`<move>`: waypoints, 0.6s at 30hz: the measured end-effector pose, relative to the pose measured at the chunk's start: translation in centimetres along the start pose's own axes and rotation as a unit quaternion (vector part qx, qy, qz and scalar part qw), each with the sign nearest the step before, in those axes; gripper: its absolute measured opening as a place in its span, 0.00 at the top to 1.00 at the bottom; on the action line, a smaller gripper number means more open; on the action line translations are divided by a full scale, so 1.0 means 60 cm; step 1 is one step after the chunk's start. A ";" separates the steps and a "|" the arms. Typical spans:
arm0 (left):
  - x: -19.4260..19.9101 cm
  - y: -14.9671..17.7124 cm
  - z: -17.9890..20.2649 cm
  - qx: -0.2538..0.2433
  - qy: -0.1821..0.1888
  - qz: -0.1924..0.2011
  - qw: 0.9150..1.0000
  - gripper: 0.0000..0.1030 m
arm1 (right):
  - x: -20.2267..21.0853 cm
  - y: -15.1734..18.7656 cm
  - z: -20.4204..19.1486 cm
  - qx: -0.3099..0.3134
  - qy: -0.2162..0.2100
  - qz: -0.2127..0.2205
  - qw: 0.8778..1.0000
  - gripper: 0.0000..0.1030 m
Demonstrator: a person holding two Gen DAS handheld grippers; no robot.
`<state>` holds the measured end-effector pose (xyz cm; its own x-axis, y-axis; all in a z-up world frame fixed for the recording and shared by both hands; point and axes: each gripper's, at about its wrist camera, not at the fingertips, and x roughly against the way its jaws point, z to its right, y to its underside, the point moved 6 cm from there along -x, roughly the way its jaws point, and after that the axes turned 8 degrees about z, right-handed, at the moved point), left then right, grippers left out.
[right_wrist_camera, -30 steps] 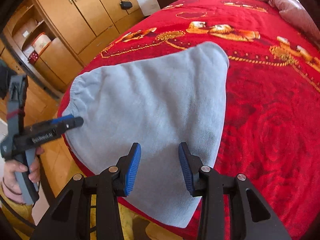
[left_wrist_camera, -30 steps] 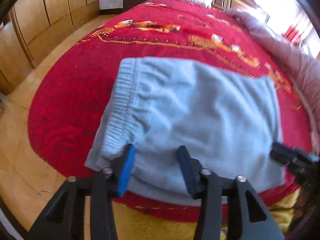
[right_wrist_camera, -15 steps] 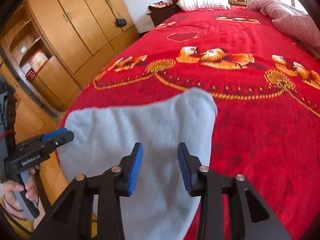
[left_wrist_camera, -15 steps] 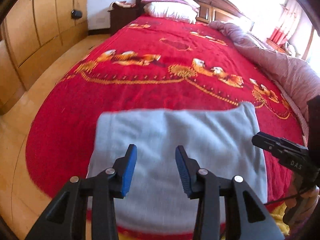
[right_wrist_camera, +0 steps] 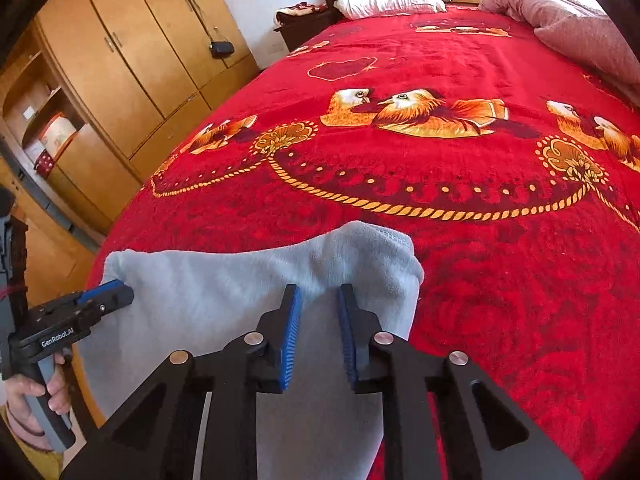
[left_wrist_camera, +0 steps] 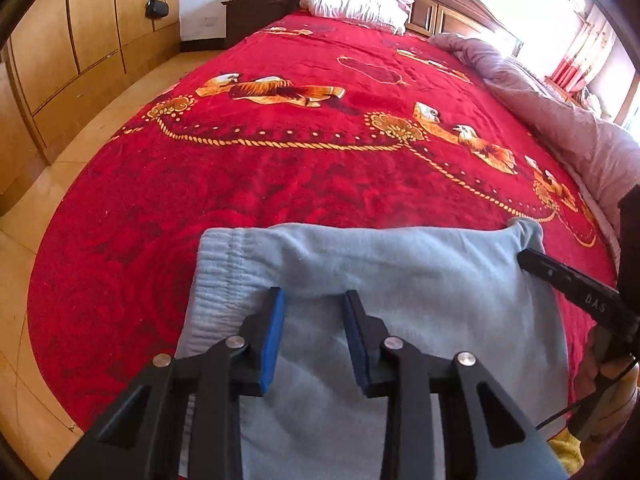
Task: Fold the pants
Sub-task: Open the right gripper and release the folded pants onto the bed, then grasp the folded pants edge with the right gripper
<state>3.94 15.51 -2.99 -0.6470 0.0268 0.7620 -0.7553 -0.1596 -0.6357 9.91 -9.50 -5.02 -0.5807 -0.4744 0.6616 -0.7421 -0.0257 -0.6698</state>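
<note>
1. Wooden wardrobe (right_wrist_camera: 120, 60) stands along the left wall, with a small dark bag (right_wrist_camera: 222, 49) hanging on one door and open shelves further left holding boxes whose print is too small to read.
2. The left gripper (left_wrist_camera: 314, 300) hovers over the near-left part of the pants (left_wrist_camera: 400, 280), beside the ribbed waistband. Its blue pads stand apart with only a gap between them, pinching no cloth; the jaws have just been closing. In the right wrist view its black body reads "GenRobot.AI" in white, and a hand (right_wrist_camera: 36, 396) grips its grey handle.
3. The light blue pants lie folded at the near edge of the bed, on a red blanket (left_wrist_camera: 280, 168) patterned with golden birds and rope-like chains.
4. The right gripper (right_wrist_camera: 319, 300) is poised over the right end of the pants, where the cloth rises in a rounded hump. Its pads are narrowly parted, have just been closing, and do not visibly squeeze the fabric. In the left wrist view its side shows the letters "DAS".
5. White pillows (left_wrist_camera: 356, 0) lie at the far headboard; a pink quilt (left_wrist_camera: 560, 120) is bunched along the right side.
</note>
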 end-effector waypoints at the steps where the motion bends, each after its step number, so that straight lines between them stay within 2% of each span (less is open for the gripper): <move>1: 0.002 0.000 0.001 0.000 -0.001 0.001 1.000 0.68 | 0.001 0.000 -0.001 0.000 -0.001 0.000 1.000 0.80; 5: 0.023 0.004 0.008 0.011 -0.001 0.002 1.000 0.65 | 0.019 -0.003 0.002 -0.019 -0.003 -0.008 1.000 0.79; 7: 0.038 0.006 0.011 0.015 -0.003 0.005 1.000 0.60 | 0.040 -0.004 0.005 -0.027 -0.003 -0.006 1.000 0.73; 9: 0.052 0.010 0.010 0.018 -0.007 0.010 1.000 0.58 | 0.066 -0.002 0.009 -0.027 -0.004 0.002 1.000 0.63; 15: 0.089 0.034 0.004 0.028 -0.008 0.012 1.000 0.56 | 0.127 0.025 0.022 -0.025 -0.001 0.002 1.000 0.62; 18: 0.101 0.050 -0.001 0.020 -0.021 0.008 1.000 0.53 | 0.140 0.045 0.028 -0.040 -0.004 -0.008 0.999 0.62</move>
<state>-2.24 15.25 -0.29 -0.6531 -0.0163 0.7571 -0.7400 -0.1987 -0.6426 3.58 -15.01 -1.85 -0.5663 -0.4821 0.6685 -0.7756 0.0374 -0.6301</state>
